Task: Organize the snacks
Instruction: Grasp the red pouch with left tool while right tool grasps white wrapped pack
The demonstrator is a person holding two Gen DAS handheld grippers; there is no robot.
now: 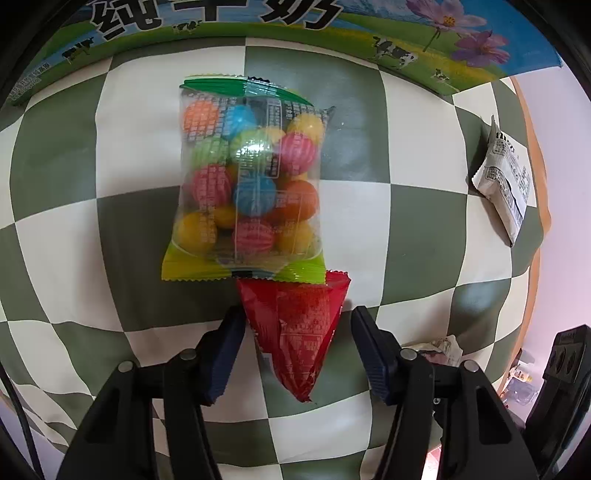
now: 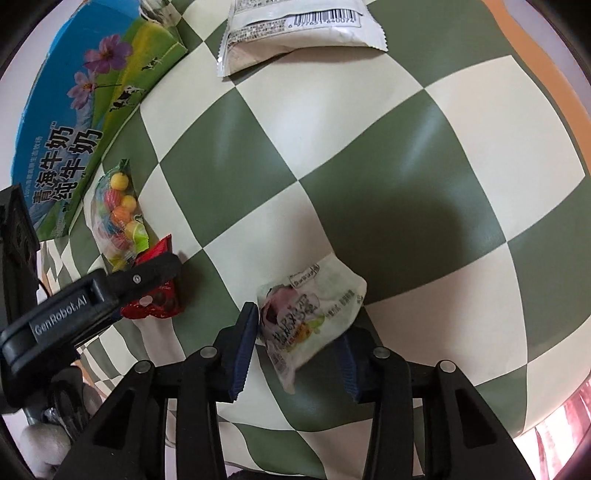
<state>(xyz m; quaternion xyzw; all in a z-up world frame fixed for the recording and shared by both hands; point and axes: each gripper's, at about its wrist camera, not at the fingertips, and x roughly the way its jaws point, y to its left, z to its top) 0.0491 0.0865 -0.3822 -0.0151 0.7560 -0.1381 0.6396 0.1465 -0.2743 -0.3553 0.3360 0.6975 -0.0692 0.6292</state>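
Observation:
In the left wrist view my left gripper (image 1: 295, 321) is open, its fingers on either side of a red snack packet (image 1: 295, 328) lying on the checkered tablecloth (image 1: 406, 221). A clear bag of coloured gum balls (image 1: 249, 181) lies just beyond it, its edge over the red packet. In the right wrist view my right gripper (image 2: 299, 332) is open around a white snack packet (image 2: 310, 314) with a fruit print; the right finger is partly hidden behind it. The left gripper (image 2: 155, 273), red packet (image 2: 155, 302) and gum ball bag (image 2: 118, 218) show at the left there.
A milk carton box (image 1: 258, 14) with cows and flowers stands at the far edge, also in the right wrist view (image 2: 92, 110). A grey-white snack packet (image 1: 506, 177) lies near the table's right edge, and shows at the top of the right wrist view (image 2: 295, 29).

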